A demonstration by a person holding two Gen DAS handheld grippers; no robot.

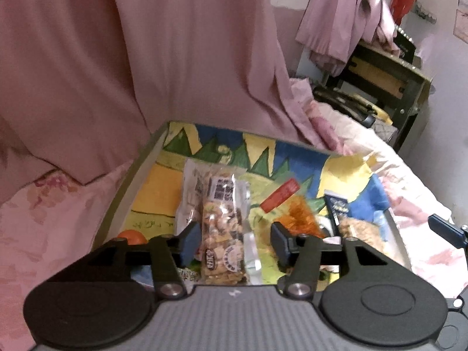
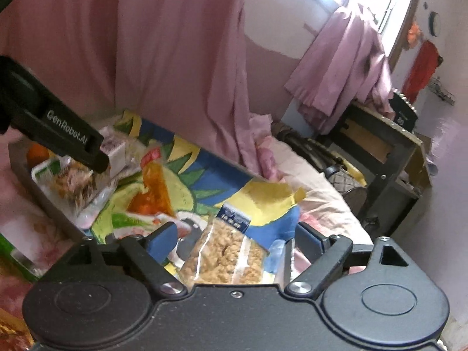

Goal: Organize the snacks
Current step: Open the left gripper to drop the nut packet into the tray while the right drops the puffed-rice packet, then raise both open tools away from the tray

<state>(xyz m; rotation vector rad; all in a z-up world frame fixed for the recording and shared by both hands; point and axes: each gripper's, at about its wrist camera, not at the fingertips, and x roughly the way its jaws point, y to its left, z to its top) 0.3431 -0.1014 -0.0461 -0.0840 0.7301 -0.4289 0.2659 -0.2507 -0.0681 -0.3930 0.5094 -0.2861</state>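
both claws stood open over the painted tray (image 1: 146, 181)

left gripper (image 1: 234, 244) straddled the clear nut-mix packet (image 1: 223, 234) mid-tray, right gripper (image 2: 235, 238) the puffed-snack bag (image 2: 225, 260) at its edge; slick film could have slipped.

The left tongs (image 1: 234, 241) stand apart over a clear packet of mixed nut snack (image 1: 223, 234), their blue pads (image 1: 190, 244) clear of its sides. The packet lies on a colourful painted tray (image 1: 152, 184) resting on a pink floral bed (image 1: 52, 219). An orange packet with a red header (image 1: 292, 207) lies to its right, beside a blue-topped bag (image 1: 339, 207). A pink curtain (image 1: 146, 58) hangs behind.
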